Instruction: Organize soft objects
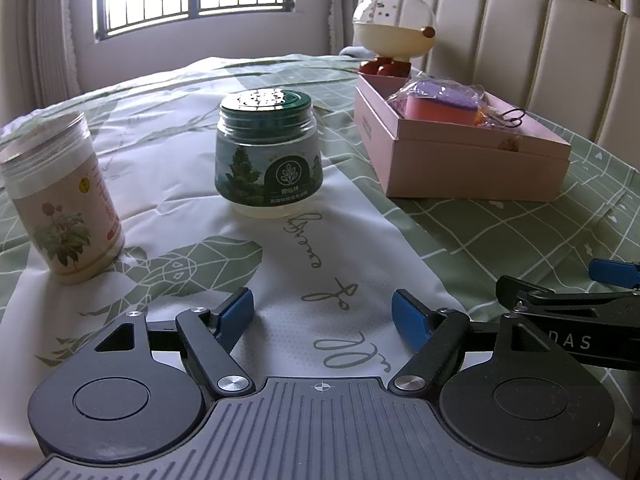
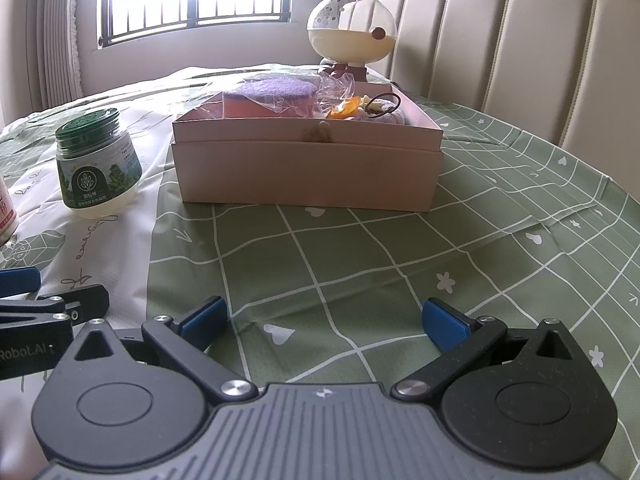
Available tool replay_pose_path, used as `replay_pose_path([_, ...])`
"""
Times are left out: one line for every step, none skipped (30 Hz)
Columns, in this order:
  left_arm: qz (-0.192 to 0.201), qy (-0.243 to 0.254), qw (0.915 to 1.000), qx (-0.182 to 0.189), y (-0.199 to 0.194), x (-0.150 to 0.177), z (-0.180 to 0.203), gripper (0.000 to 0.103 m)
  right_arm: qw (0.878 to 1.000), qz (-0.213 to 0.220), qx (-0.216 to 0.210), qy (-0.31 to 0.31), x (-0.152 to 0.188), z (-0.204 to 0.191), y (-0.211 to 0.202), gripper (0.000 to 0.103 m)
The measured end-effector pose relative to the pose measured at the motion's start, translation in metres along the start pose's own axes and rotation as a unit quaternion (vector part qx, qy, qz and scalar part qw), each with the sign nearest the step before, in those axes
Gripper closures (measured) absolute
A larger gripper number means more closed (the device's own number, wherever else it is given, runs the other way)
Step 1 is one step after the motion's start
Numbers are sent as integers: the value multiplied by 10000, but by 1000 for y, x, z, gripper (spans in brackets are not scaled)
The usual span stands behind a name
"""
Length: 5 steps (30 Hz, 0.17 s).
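My left gripper [image 1: 322,316] and right gripper [image 2: 324,320] gape empty. Sponge [image 2: 270,98] in box [image 2: 308,172], 12 o'clock from right, 1 o'clock from left.

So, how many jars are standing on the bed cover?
2. The green-lidded jar stands mid-cover, left of the pink box. The pale flower-label jar stands further left, nearly cut off in the right wrist view. Others could be hidden behind the box.

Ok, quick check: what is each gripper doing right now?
Left gripper: open, jaws spread, holding nothing.
Right gripper: open, jaws spread, holding nothing.
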<state>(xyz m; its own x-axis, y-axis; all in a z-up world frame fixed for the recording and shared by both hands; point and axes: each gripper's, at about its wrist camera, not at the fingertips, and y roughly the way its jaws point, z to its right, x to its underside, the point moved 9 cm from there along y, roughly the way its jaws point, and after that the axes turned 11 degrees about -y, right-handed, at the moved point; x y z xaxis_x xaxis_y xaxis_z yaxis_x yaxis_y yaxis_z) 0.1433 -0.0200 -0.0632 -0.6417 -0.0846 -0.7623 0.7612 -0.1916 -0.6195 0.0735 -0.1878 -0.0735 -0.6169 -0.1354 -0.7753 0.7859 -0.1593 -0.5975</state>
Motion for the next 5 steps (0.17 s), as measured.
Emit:
replay_pose_path([4,-5,10000,-2,0,0,1,23,10000,0,0,0,0,0,0,0])
replay_pose_path([13,-6,10000,-2,0,0,1,25,10000,0,0,0,0,0,0,0])
replay_pose_path([27,-2,10000,-3,-1,0,2,25,10000,0,0,0,0,0,0,0])
replay_pose_path([34,4,10000,-3,-1,0,2,25,10000,0,0,0,0,0,0,0])
replay_pose_path([35,-1,10000,-12,-1,0,3,25,10000,0,0,0,0,0,0,0])
